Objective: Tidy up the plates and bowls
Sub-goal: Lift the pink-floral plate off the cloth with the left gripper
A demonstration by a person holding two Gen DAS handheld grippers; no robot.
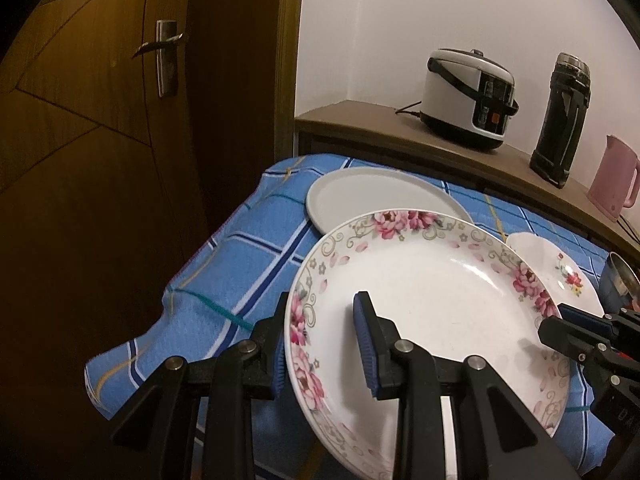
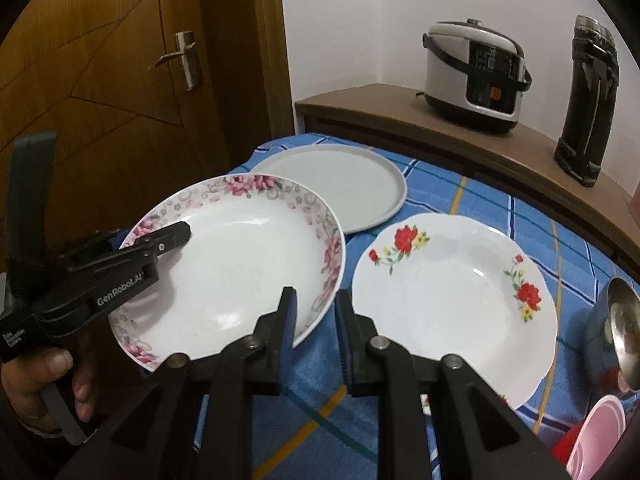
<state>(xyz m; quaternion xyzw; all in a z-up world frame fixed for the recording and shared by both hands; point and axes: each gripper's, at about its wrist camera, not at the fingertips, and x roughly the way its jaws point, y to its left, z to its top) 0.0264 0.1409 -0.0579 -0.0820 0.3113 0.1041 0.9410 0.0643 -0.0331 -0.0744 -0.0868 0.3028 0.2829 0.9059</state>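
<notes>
1. Left wrist view:
   - Left gripper tipped downward, jaws pinching the near-left rim of the pink-flowered plate: one pad outside the rim, the other inside the well.
   - Plate held tilted, clear of the blue checked cloth.
   - Right gripper coming in from the right edge, clamped on the same plate's right rim.
   - Just beyond the held plate, a plain grey plate lying flat, partly hidden behind the flowered rim.
   - To the right, a slice of the red-flowered plate, then a steel bowl at the frame edge.
   - Left of the fingers, cloth edge dropping away toward the wooden door; open cloth there.
   - Farther back, a shelf with a rice cooker, a dark flask and a pink kettle.

2. Right wrist view:
   - Right gripper tipped downward, jaws nipping the pink-flowered plate at its near-right rim.
   - Left gripper across on the far-left rim, a hand wrapped round its handle.
   - Red-flowered plate just right of the fingers, flat on the cloth, close beside the held plate.
   - Grey plate ahead, its near edge tucked behind the held plate.
   - Steel bowl and a pink bowl at far right.
   - Bare cloth below and between the fingers.
</notes>
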